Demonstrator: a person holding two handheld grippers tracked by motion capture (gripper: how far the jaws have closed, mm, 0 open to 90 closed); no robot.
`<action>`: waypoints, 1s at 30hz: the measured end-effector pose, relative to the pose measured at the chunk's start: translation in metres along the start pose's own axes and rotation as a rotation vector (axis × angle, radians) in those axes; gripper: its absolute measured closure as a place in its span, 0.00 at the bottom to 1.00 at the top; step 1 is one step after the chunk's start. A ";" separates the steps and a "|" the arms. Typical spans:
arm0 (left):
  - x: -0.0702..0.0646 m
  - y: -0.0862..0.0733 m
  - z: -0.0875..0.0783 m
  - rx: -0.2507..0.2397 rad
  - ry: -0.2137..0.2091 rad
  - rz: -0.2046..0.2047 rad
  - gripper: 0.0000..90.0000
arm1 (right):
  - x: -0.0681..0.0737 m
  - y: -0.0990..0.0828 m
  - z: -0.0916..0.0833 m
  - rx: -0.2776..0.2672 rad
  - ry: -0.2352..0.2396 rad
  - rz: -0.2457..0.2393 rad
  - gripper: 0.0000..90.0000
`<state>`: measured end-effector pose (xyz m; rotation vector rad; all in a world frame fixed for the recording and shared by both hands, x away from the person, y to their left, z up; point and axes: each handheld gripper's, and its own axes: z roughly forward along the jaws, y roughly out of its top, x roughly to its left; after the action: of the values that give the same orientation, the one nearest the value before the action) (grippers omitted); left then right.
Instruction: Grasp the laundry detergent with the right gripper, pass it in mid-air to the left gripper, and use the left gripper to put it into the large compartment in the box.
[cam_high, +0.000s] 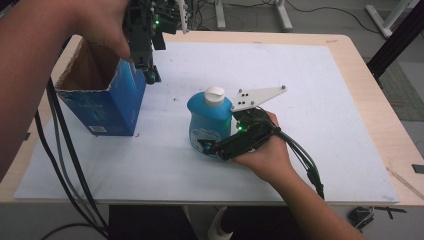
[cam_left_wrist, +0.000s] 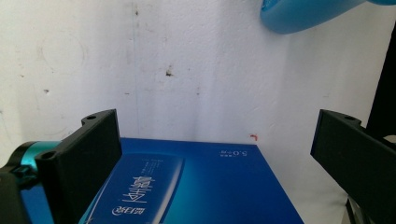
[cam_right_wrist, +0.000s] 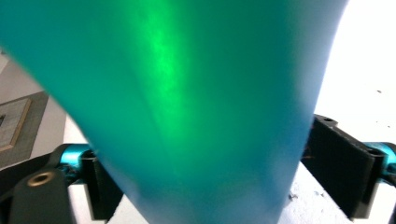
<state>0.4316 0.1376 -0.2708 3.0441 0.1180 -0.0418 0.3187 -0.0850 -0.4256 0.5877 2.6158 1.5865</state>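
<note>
1. Blue bottle (cam_high: 207, 122) with a white cap (cam_high: 215, 94): it stands upright near the middle of the white mat (cam_high: 310, 125) that covers the tabletop (cam_high: 370, 100); in the left tool view its rounded blue edge (cam_left_wrist: 303, 14) shows at the top
2. Right tool (cam_high: 207, 146): held level in the person's right hand (cam_high: 265, 150), it reaches the bottle's lower body from the right; in the right tool view the bottle (cam_right_wrist: 187, 93) sits between the two black jaws, both of which lie against its sides, so the tool is grasping the bottle
3. Grey three-cornered plate (cam_high: 255, 96): on top of the right tool, just right of the cap
4. Blue box (cam_high: 107, 102): an open-topped carton with a brown inside, standing at the mat's left side, well apart from the bottle
5. Left tool (cam_high: 150, 72): held in the left hand (cam_high: 100, 25), pointing down at the box's far right corner; in the left tool view its jaws stand wide apart, released, with the box's printed face (cam_left_wrist: 196, 186) below and between them and nothing gripped
6. Cables (cam_high: 65, 160): they trail off the near left edge of the tabletop
</note>
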 end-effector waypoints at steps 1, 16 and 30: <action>0.000 0.000 0.001 -0.005 -0.002 -0.002 0.02 | 0.000 0.000 0.000 -0.004 0.000 -0.003 0.21; 0.000 0.000 0.002 -0.001 -0.003 0.001 0.02 | 0.003 -0.002 0.002 -0.018 -0.022 -0.016 0.30; 0.001 -0.001 0.002 0.002 -0.005 -0.003 0.02 | 0.004 -0.006 0.004 -0.032 -0.038 -0.015 0.39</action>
<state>0.4321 0.1381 -0.2733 3.0455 0.1224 -0.0500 0.3137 -0.0823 -0.4323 0.5889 2.5573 1.5937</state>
